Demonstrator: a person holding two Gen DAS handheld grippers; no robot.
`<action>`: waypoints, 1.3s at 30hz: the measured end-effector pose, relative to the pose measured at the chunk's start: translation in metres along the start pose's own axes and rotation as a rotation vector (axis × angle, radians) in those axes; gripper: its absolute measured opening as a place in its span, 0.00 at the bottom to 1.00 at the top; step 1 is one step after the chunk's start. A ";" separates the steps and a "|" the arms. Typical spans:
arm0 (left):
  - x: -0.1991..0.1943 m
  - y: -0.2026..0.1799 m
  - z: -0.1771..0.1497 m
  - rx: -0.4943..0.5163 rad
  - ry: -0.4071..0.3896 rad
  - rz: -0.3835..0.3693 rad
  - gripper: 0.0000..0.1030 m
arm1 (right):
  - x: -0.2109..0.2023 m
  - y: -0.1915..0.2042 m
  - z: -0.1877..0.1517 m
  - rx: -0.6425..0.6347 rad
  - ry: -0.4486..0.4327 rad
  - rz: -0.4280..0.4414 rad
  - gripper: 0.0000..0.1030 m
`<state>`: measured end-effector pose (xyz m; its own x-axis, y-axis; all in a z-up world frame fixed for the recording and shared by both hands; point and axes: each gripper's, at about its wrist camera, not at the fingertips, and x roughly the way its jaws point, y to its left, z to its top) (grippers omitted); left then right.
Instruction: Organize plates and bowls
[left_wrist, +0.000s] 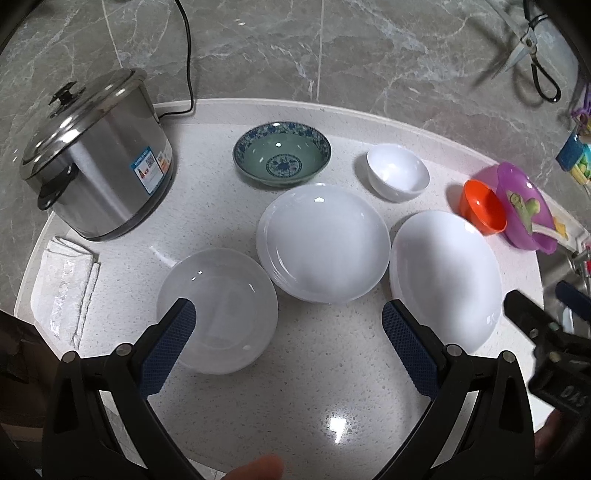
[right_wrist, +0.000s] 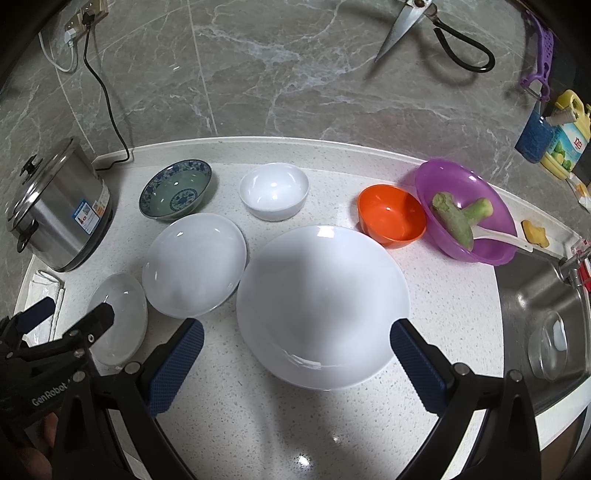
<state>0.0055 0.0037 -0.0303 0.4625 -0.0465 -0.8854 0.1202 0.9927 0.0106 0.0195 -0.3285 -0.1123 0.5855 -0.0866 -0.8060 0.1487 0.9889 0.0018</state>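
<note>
Left wrist view: the left gripper (left_wrist: 288, 347) is held low over the bench (left_wrist: 295, 398), jaws spread and empty, the small plate (left_wrist: 218, 310) just beside its left finger. A rim should be approached low and level — nothing is stacked yet.

Right wrist view: the right gripper (right_wrist: 295, 362) is spread around the big plate (right_wrist: 321, 306). The purple bowl (right_wrist: 465, 210) holds a green vegetable and a spoon; the orange bowl (right_wrist: 391, 218) is seen empty.

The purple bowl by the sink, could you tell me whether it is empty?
Not empty: the purple bowl holds a green vegetable piece.
</note>
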 end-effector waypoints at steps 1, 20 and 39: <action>0.005 -0.001 -0.002 0.007 0.015 0.002 0.99 | 0.000 0.001 0.000 0.002 -0.001 -0.003 1.00; 0.098 -0.060 -0.061 0.063 0.174 -0.337 0.99 | 0.059 -0.145 -0.016 0.141 0.040 0.244 0.90; 0.157 -0.080 -0.015 -0.207 0.202 -0.456 0.76 | 0.164 -0.229 -0.004 0.348 0.133 0.601 0.61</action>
<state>0.0551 -0.0814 -0.1778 0.2236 -0.4759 -0.8506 0.0844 0.8789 -0.4695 0.0787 -0.5683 -0.2472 0.5474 0.4996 -0.6714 0.0896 0.7626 0.6406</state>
